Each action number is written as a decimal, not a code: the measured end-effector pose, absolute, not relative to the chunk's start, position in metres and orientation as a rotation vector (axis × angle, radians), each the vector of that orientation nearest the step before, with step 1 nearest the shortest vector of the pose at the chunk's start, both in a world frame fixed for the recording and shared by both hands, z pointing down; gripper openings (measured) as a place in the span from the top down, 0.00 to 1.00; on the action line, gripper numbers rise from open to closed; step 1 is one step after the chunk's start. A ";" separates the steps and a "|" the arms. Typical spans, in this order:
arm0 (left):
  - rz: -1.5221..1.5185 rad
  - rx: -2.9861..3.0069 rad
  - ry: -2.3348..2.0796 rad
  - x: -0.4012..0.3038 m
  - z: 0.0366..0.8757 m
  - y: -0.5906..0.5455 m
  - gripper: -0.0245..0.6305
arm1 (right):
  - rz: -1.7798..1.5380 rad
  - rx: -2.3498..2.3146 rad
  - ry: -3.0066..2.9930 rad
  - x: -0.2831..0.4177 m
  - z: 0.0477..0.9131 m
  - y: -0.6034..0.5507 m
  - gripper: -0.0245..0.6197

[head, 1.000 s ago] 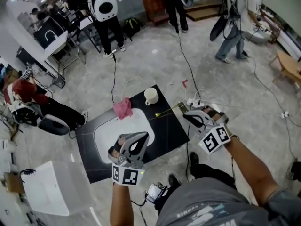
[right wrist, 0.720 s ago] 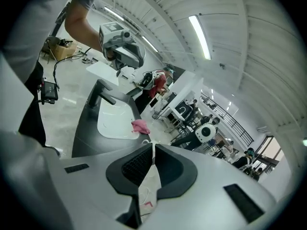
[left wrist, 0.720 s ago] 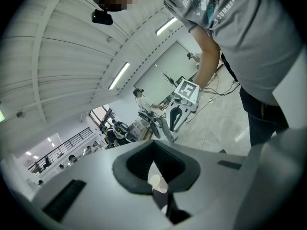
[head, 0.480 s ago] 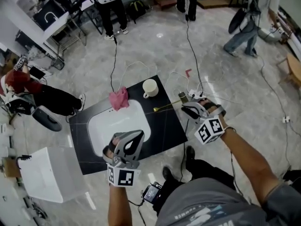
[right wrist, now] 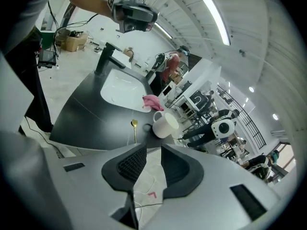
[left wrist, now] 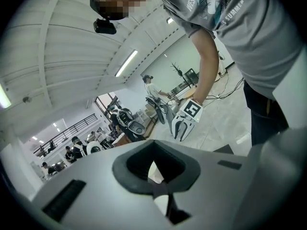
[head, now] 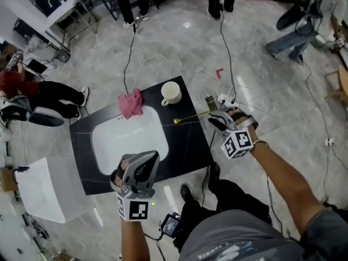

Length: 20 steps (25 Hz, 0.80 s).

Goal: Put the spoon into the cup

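Note:
A slim gold spoon (head: 188, 118) (right wrist: 134, 128) lies flat on the black table (head: 185, 151), its bowl toward the sink and its handle reaching the right edge. The white cup (head: 171, 93) (right wrist: 165, 124) stands upright just beyond it. My right gripper (head: 216, 120) (right wrist: 153, 150) hangs off the table's right edge, close to the handle's end; its jaws have just been opening and stand open, nothing between them. My left gripper (head: 139, 169) (left wrist: 153, 145) is over the table's front, by the sink, shut and holding nothing.
A white sink basin (head: 128, 140) (right wrist: 122, 90) with a black faucet (right wrist: 108, 59) fills the table's left half. A pink cloth (head: 130, 103) (right wrist: 152, 101) lies at the basin's far rim. Cables and a power strip (head: 223, 99) cross the floor on the right. A white box (head: 38, 194) stands left. People stand farther off.
My right gripper has dropped and moved in toward the spoon's handle end. The left gripper has sunk a little near the table's front edge. Spoon and cup have not moved on the table.

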State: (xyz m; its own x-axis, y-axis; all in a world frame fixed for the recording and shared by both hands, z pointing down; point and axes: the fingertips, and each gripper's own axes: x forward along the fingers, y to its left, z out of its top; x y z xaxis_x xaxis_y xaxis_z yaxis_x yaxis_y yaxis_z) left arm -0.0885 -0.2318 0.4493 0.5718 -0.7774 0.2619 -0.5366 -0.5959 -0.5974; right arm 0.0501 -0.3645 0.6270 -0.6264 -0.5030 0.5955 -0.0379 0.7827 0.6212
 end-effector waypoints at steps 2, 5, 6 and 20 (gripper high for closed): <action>-0.718 -2.356 1.078 -0.092 0.454 -0.234 0.96 | -0.727 0.389 -2.147 0.048 0.642 -0.372 0.78; -0.754 -2.352 1.100 -0.096 0.460 -0.238 0.96 | -0.719 0.370 -2.133 0.047 0.664 -0.380 0.78; -0.775 -2.346 1.103 -0.097 0.461 -0.240 0.96 | -0.717 0.363 -2.127 0.047 0.670 -0.382 0.78; -0.858 -2.349 1.128 -0.106 0.487 -0.251 0.96 | -0.725 0.320 -2.082 0.043 0.737 -0.405 0.75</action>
State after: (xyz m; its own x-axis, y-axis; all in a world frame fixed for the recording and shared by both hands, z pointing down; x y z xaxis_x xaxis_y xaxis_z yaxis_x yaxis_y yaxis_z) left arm -0.1056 -0.2513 0.4870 0.4872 -0.7979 0.3549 -0.5554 -0.5967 -0.5793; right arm 0.0434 -0.4053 0.7368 -0.5775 -0.4740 0.6647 0.0413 0.7962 0.6036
